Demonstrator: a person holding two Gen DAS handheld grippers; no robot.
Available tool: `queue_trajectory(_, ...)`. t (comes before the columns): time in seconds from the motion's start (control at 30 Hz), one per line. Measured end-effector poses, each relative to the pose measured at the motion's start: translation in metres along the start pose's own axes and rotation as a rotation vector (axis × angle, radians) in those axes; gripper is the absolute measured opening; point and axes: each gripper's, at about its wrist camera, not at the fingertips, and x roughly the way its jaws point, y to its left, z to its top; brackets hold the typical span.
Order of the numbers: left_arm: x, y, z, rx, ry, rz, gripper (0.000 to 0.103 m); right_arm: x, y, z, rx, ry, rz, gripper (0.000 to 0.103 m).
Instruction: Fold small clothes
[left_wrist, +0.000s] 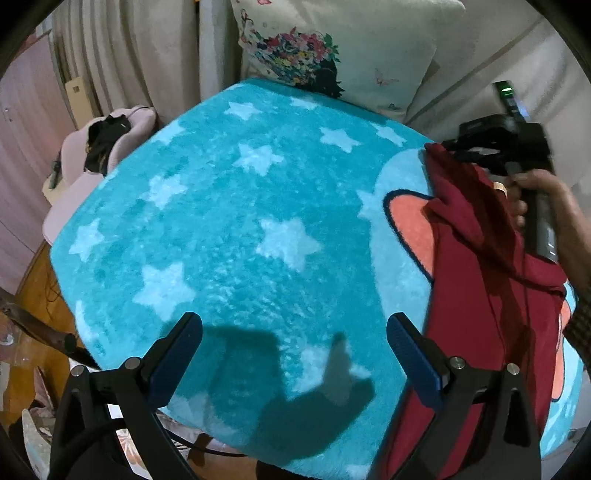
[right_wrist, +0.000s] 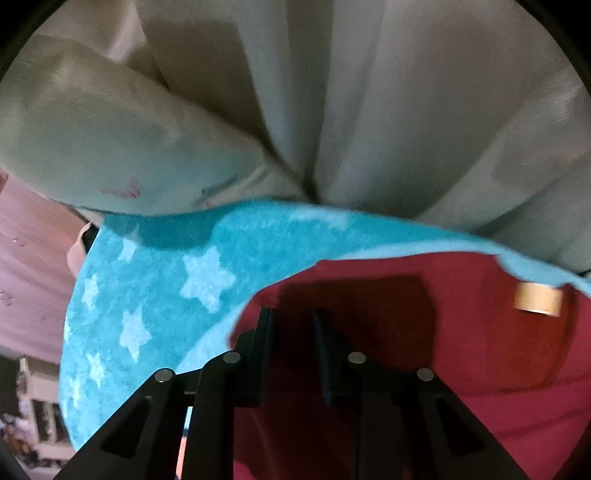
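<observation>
The dark red garment (left_wrist: 491, 280) runs lengthwise away along the star-patterned blue blanket (left_wrist: 236, 221)'s right side. The left hand-held gripper (left_wrist: 295, 354) gapes empty; the right hand-held gripper (right_wrist: 293, 321) stands narrowly parted above the cloth, grip unclear.

Blanket (left_wrist: 240, 229): spread under my claws. Garment (left_wrist: 480, 295): on the blanket's right edge, running from near to far. Pillow (left_wrist: 332, 55): behind the blanket's far edge. Curtain (left_wrist: 122, 55): left of the pillow. Cushion (left_wrist: 92, 158): off the blanket's far-left corner. Floor (left_wrist: 33, 295): below its left edge.

red garment (left_wrist: 480, 295) cut off at frame bottom, right view blurred
</observation>
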Motion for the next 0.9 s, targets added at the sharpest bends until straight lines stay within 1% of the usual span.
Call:
queue_trajectory(0.03,0.002,-0.001,0.0,0.0,0.007,-0.012,0.1,-0.011,-0.002,-0.003,0.011,-0.015,0.025,0.036)
queue_trajectory(0.1,0.006,-0.003,-0.001,-0.006,0.023,-0.034,0.1,-0.04,-0.016,-0.021,0.057,-0.026,0.093,0.037)
queue_trajectory(0.17,0.01,-0.005,-0.004,-0.02,0.045,-0.055,0.1,-0.061,-0.026,-0.047,0.088,-0.013,0.143,0.037)
queue_trajectory(0.23,0.013,-0.008,-0.008,-0.037,0.069,-0.08,0.1,-0.078,-0.046,-0.086,0.122,0.026,0.191,0.037)
queue_trajectory(0.3,0.014,-0.012,-0.015,-0.051,0.086,-0.091,0.1,-0.084,-0.059,-0.131,0.161,0.1,0.239,0.037)
queue_trajectory(0.37,0.013,-0.017,-0.022,-0.054,0.086,-0.091,0.1,-0.091,-0.076,-0.169,0.187,0.14,0.252,0.037)
queue_trajectory(0.47,0.012,-0.029,-0.037,-0.056,0.098,-0.084,0.098,-0.107,-0.102,-0.226,0.239,0.167,0.262,0.037)
queue_trajectory(0.53,0.012,-0.037,-0.05,-0.072,0.117,-0.091,0.097,-0.121,-0.123,-0.261,0.303,0.167,0.304,0.035)
queue_trajectory(0.57,0.013,-0.039,-0.056,-0.079,0.122,-0.091,0.097,-0.131,-0.134,-0.279,0.337,0.156,0.341,0.035)
queue_trajectory(0.6,0.013,-0.044,-0.064,-0.086,0.128,-0.09,0.097,-0.138,-0.141,-0.291,0.353,0.157,0.352,0.037)
queue_trajectory(0.63,0.014,-0.046,-0.07,-0.092,0.134,-0.088,0.097,-0.147,-0.15,-0.308,0.357,0.181,0.322,0.036)
queue_trajectory(0.67,0.015,-0.048,-0.077,-0.102,0.142,-0.084,0.097,-0.153,-0.156,-0.315,0.357,0.174,0.336,0.036)
queue_trajectory(0.7,0.015,-0.05,-0.084,-0.109,0.142,-0.076,0.097,-0.162,-0.166,-0.329,0.359,0.175,0.34,0.036)
queue_trajectory(0.73,0.013,-0.052,-0.088,-0.103,0.125,-0.059,0.097,-0.169,-0.173,-0.338,0.364,0.175,0.339,0.036)
queue_trajectory(0.77,0.01,-0.055,-0.093,-0.094,0.116,-0.045,0.097,-0.176,-0.179,-0.346,0.373,0.168,0.344,0.036)
queue_trajectory(0.83,0.008,-0.059,-0.103,-0.087,0.114,-0.04,0.097,-0.195,-0.195,-0.359,0.379,0.155,0.307,0.038)
queue_trajectory(0.9,0.005,-0.062,-0.111,-0.083,0.11,-0.043,0.097,-0.208,-0.201,-0.367,0.373,0.135,0.318,0.041)
